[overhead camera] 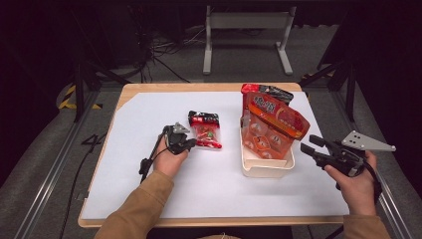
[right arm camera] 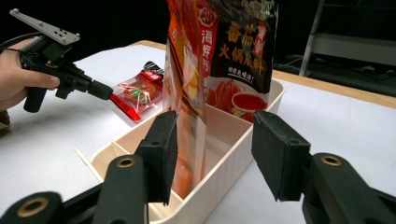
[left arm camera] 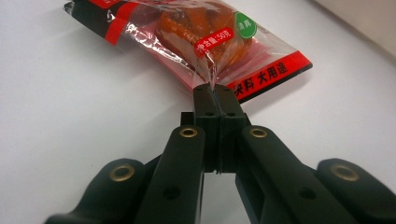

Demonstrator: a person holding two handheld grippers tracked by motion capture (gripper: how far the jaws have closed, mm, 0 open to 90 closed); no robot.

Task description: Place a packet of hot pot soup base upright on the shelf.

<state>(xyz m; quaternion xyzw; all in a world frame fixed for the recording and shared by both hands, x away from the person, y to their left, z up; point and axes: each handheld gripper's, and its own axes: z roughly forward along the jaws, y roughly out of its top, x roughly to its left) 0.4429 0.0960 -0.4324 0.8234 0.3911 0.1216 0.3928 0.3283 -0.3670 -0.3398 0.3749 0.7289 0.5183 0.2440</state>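
Much of the small sauce packet point(left arm camera: 187, 42) is being cut off at the top edge of the left gripper view, and its printed characters are being read only in part. In the high view its near edge is being hidden behind the left gripper point(overhead camera: 191, 144), so the contact itself is hard to make out there. The bottoms of the bags in the cream tray point(overhead camera: 266, 169) are being hidden by the tray's walls, and the black bag point(overhead camera: 268, 91) behind is being covered largely by the orange bag point(overhead camera: 273, 122) in front.

The tray is being seen as divided by a low wall (clear in the right gripper view, barely so from above). The orange bag point(right arm camera: 189, 70) is being held upright in the nearer compartment, and the black bag point(right arm camera: 245, 51) is standing just behind it; which compartment the black one is occupying cannot be told.

The small packet is lying flat on the white table cover point(overhead camera: 149, 109), left of the tray and apart from it. In the left gripper view the jaws are being pressed together on a pinch of the packet's clear film at its near edge. In the right gripper view the right gripper point(right arm camera: 215, 154) is being held with its jaws spread, one pad point(right arm camera: 161, 149) beside the orange bag and one point(right arm camera: 278, 154) outside the tray wall, neither being pressed on anything. The left gripper point(right arm camera: 105, 91) is also being shown there from the side, its tip at the packet point(right arm camera: 137, 93).
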